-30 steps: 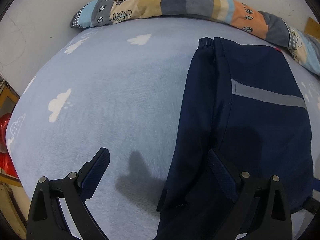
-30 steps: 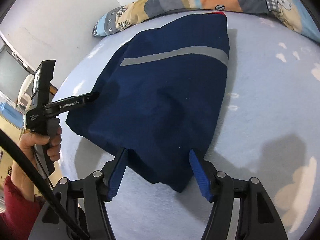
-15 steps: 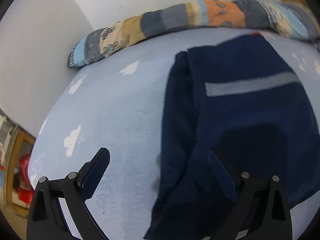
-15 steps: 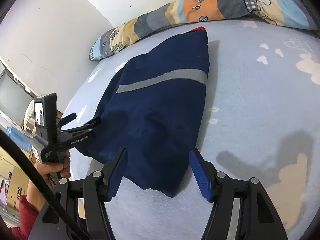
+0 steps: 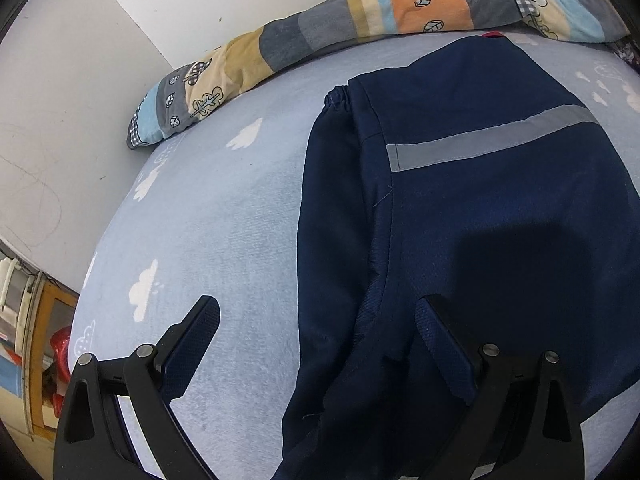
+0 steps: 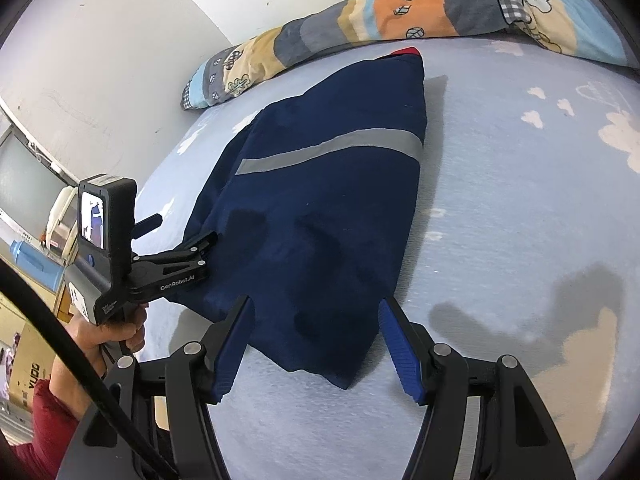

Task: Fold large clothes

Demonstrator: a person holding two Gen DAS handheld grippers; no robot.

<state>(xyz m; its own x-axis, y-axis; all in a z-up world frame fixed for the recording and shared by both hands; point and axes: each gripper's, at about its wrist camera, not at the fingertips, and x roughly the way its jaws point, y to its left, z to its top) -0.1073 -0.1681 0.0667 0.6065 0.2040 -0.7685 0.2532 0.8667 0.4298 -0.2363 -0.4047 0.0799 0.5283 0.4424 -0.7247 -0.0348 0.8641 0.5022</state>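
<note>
A dark navy garment [image 5: 472, 216] with a grey reflective stripe [image 5: 488, 140] lies folded on the light blue cloud-print bed [image 5: 224, 216]; an elastic cuff shows at its far left edge. It also shows in the right wrist view [image 6: 320, 220]. My left gripper [image 5: 320, 340] is open and empty, hovering over the garment's near left edge; it also shows in the right wrist view [image 6: 180, 236]. My right gripper [image 6: 316, 344] is open and empty, above the garment's near corner.
A patchwork bolster pillow [image 5: 360, 28] lies along the far edge of the bed against the white wall [image 5: 60, 100]. Furniture and a red object [image 5: 60, 352] stand past the bed's left edge. A blue bottle [image 6: 32, 256] stands at left.
Both grippers have drawn back and risen a little from the garment, and both views have tilted. The garment lies as before. Both grippers stay open.
</note>
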